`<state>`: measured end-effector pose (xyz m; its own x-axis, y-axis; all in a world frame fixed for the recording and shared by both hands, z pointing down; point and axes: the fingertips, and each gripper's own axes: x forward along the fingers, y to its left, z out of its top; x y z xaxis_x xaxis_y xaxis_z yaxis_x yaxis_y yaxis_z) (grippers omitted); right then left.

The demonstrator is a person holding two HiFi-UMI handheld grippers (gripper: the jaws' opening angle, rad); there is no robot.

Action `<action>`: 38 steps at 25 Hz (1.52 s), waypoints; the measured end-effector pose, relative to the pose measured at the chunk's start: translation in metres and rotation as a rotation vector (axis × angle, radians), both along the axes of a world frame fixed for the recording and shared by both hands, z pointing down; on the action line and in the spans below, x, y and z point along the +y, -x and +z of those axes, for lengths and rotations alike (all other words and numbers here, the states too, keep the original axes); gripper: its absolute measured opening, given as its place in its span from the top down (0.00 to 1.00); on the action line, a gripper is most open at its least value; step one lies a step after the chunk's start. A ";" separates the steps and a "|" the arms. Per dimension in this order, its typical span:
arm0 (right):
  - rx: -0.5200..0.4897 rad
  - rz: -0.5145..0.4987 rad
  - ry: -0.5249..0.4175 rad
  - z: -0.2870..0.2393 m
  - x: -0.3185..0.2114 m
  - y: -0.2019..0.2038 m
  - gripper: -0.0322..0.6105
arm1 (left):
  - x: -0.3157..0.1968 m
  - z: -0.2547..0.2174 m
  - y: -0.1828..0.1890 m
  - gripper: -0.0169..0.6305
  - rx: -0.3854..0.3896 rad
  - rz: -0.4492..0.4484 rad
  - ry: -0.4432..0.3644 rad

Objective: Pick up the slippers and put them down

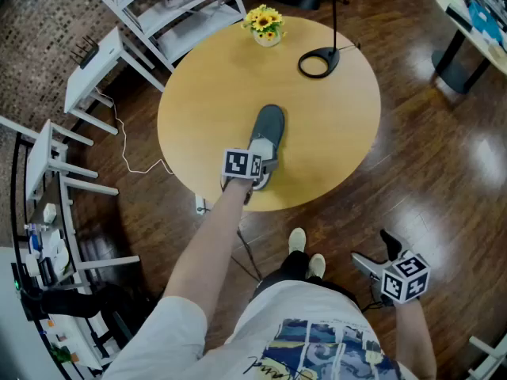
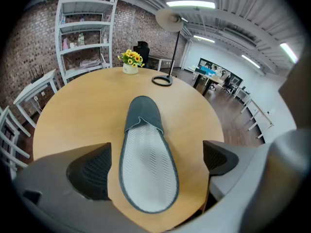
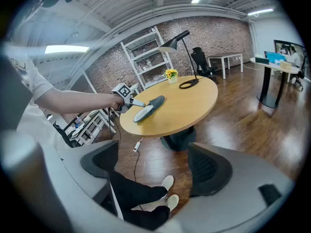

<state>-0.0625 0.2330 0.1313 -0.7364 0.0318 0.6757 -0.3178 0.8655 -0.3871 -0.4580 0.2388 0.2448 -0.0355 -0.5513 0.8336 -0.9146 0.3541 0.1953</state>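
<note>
One grey slipper point(image 1: 268, 133) with a pale ribbed insole lies flat on the round wooden table point(image 1: 333, 125), heel toward the near edge. My left gripper point(image 1: 260, 172) is open at that heel. In the left gripper view its jaws stand wide on either side of the slipper point(image 2: 146, 159), apart from it, and the left gripper point(image 2: 155, 164) holds nothing. My right gripper point(image 1: 379, 253) hangs open and empty low at the right, off the table and above the wooden floor. The right gripper view shows the right gripper point(image 3: 153, 166) over the floor, with the slipper point(image 3: 148, 108) far off.
A pot of yellow flowers point(image 1: 266, 27) and a black lamp base point(image 1: 318, 62) stand at the table's far side. White shelves point(image 1: 166, 6) and white chairs point(image 1: 47, 165) stand to the left. A cable point(image 1: 127, 153) trails on the floor. The person's feet point(image 1: 305, 252) are below the table edge.
</note>
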 end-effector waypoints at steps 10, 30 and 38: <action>0.031 0.110 0.047 0.004 -0.012 0.001 0.22 | -0.039 0.074 0.040 0.05 -0.029 0.057 0.187; 0.043 0.273 -0.032 0.007 -0.050 -0.003 0.23 | -0.087 0.020 -0.006 0.11 -0.079 0.310 0.028; 0.086 0.416 0.004 0.061 -0.121 -0.078 0.23 | -0.194 -0.011 -0.158 0.11 -0.039 0.570 -0.077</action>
